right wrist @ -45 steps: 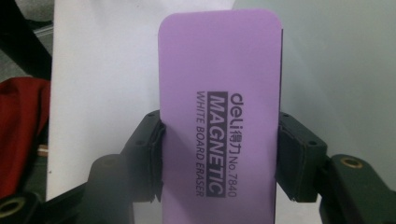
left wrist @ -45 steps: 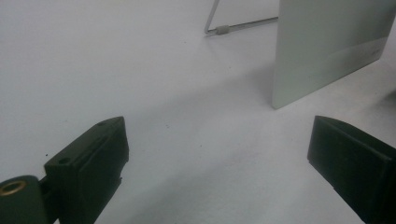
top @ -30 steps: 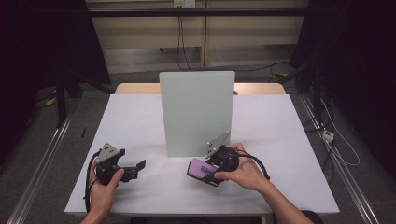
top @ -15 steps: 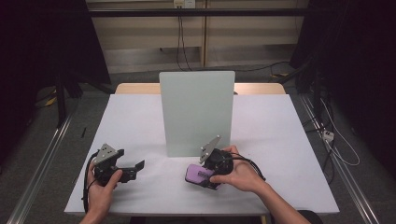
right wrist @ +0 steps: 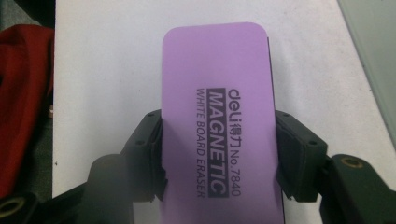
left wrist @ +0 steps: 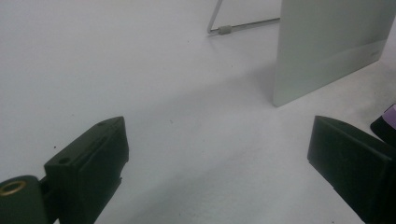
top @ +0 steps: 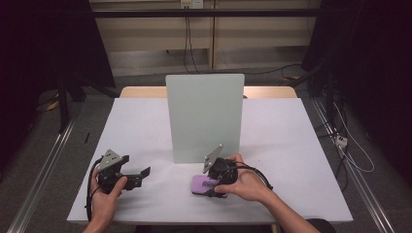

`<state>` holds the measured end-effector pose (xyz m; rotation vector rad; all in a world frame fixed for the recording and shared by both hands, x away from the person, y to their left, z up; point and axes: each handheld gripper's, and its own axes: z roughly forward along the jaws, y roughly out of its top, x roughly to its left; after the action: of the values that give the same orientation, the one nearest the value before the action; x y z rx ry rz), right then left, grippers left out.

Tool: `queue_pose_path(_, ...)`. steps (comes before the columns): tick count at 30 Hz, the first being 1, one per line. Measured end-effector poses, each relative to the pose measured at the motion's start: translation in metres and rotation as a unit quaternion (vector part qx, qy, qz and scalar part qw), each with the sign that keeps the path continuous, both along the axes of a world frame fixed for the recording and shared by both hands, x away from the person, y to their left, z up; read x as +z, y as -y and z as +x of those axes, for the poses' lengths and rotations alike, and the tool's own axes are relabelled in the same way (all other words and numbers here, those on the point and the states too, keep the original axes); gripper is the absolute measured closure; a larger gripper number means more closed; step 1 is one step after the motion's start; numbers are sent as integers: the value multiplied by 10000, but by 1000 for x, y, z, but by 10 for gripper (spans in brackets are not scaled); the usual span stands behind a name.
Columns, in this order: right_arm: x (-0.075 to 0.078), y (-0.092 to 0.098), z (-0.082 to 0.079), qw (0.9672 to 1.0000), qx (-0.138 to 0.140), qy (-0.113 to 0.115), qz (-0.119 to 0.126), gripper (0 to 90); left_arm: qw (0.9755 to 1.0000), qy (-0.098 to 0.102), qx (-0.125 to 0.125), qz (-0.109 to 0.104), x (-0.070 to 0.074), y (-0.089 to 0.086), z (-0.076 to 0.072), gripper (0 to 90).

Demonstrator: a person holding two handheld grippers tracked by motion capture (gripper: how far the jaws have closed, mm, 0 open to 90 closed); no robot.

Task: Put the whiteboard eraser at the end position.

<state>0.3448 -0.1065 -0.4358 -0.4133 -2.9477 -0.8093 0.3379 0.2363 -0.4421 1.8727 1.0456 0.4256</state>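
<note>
Eraser lies on white table, dark room around

The table is lit evenly and brightly from above, while the room at the left and right stays almost black. The upright white board throws a soft shadow on the table near its foot. The high view is a little soft. The print on the purple eraser is sharp.
</note>
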Motion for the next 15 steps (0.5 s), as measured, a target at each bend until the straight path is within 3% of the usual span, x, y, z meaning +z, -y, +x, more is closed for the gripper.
queue_pose_path(11, -4, 4, -2, 9998, -100, 6, 161, 393, 10000, -6, -60, 18, 0, 4, 3, 54)
queue_pose_path(15, -5, 5, -2, 9997, -146, -2, 211, 337, 10000, -9, -88, 24, 0, 5, 5, 54)
